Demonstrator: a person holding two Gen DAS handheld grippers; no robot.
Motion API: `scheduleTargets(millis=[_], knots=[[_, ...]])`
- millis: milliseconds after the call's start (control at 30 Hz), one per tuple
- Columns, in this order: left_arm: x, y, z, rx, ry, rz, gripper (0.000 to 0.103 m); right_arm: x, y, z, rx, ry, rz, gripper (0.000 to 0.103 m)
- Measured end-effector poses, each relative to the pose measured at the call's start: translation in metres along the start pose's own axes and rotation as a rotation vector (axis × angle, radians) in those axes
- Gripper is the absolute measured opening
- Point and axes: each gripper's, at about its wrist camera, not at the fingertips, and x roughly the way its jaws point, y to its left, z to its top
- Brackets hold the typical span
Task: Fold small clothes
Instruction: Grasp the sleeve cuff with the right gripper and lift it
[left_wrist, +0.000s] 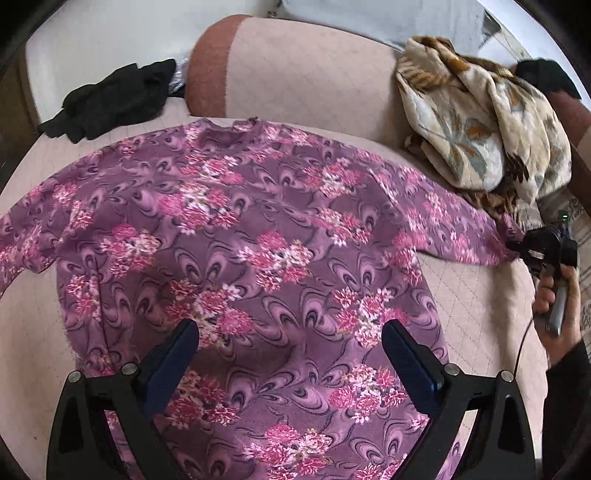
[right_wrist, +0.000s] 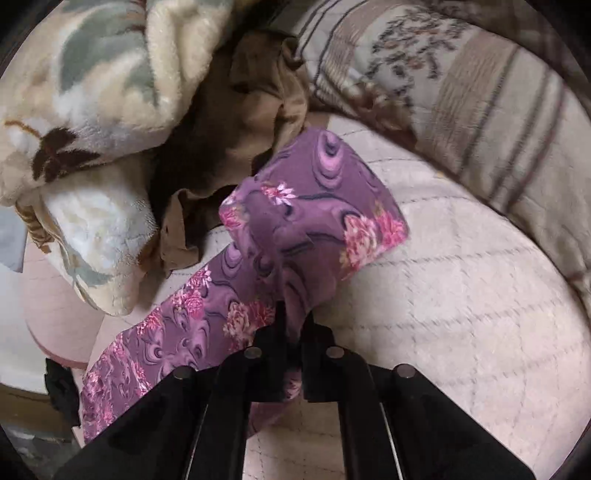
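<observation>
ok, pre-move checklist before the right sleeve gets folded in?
1. Right gripper shut on sleeve: ok, cloth pinched between the fingers.
2. Left gripper free: ok, open above the purple floral top, holding nothing.
3. Top's body spread flat: ok, mostly smooth.
4. Sleeve clear of floral blanket: cannot tell, the cuff lies right beside it and the brown cloth.
5. Black garment off the top: ok, apart at the upper left.

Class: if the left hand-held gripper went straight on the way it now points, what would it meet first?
Most likely the purple floral top: the open left hand-held gripper hangs over its body, nothing between. Depth is unclear.
</observation>
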Motion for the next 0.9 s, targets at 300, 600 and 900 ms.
scheduleTargets(millis=[300,600,900], knots=[[-0.023,0.045,0.011,-0.155,0.032,-0.066,0.101,-0.143,0.158,-0.111,-0.559,-0.259,0.161,0.005],[-0.048,0.132,-0.015,-0.415,0.032,-0.092,0.101,-0.134,0.222,-0.327,-0.926,-0.005,0.394,0.005],[-0.022,0.156,-0.009,-0.492,0.102,-0.2,0.101,-0.073,0.207,-0.414,-1.016,0.364,0.407,0.058]])
